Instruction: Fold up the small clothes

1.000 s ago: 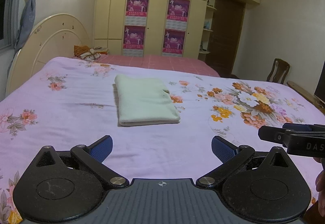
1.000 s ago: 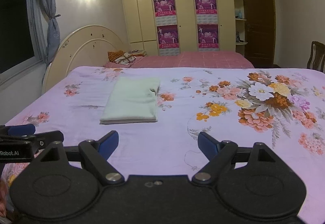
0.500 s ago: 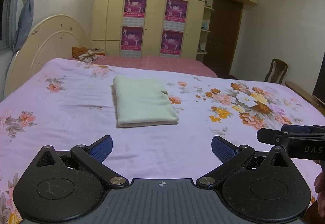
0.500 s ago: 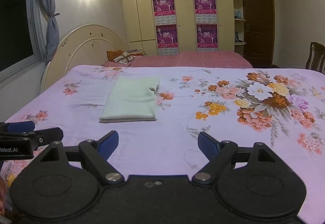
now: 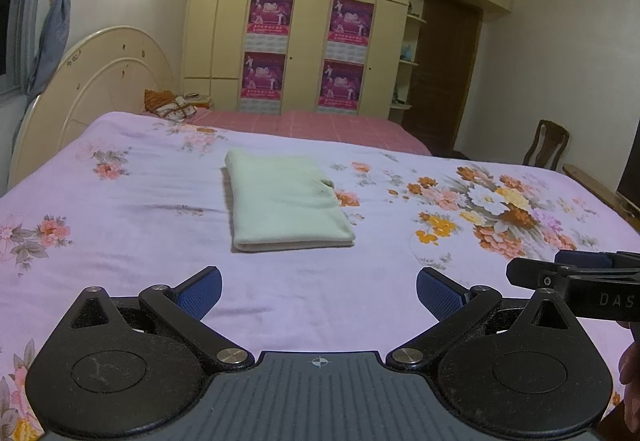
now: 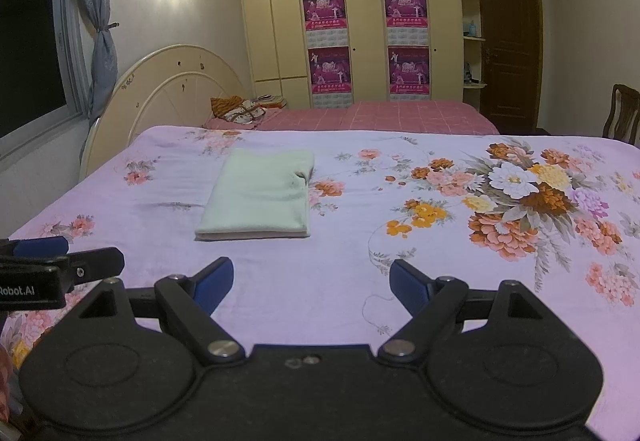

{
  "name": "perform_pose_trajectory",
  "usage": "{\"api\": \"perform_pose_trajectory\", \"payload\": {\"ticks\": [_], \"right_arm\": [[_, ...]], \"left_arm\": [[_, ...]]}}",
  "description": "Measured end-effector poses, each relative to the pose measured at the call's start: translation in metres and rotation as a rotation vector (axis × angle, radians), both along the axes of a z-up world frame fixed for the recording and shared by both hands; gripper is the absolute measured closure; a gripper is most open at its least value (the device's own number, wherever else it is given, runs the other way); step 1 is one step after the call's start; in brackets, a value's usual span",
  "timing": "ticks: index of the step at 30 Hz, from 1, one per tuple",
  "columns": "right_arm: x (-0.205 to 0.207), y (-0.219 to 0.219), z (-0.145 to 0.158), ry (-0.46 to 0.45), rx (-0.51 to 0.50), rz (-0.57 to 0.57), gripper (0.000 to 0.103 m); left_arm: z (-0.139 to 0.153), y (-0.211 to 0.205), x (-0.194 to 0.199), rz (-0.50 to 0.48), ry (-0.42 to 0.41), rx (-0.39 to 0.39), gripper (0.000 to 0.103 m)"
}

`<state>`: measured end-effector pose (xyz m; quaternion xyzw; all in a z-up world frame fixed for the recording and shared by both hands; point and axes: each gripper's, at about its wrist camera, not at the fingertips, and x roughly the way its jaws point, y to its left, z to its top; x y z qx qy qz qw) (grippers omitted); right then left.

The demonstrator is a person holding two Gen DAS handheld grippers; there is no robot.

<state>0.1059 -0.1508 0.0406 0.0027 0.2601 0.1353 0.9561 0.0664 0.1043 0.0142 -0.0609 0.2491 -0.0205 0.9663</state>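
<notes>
A folded pale-green garment (image 5: 290,201) lies at twelve o'clock on the floral bedspread (image 5: 120,241); left gripper (image 5: 319,293) and right gripper (image 6: 312,281) hover released, apparently finished.

The left gripper (image 5: 319,291) is held with its jaws spread wide, and nothing is gripped between them. Its two blue pads (image 5: 202,293) are turned inward toward each other and are angled slightly downward. The right gripper (image 6: 311,283) is likewise held wide apart, with nothing caught between its blue pads (image 6: 214,281). The two grippers are kept side by side, near each other but apart. In each wrist view the other gripper is seen side-on at the frame's edge. A small part of a hand (image 5: 630,381) is seen at the lower right edge of the left wrist view.
</notes>
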Motion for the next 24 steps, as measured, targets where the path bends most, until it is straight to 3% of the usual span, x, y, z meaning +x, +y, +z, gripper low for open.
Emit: {"api": "perform_pose_trajectory", "payload": {"ticks": [24], "right_arm": [[0.005,0.003,-0.001,0.008,-0.011,0.012,0.018]], "left_arm": [[-0.005,-0.014,0.000,-0.006,-0.011,0.027,0.001]]}}
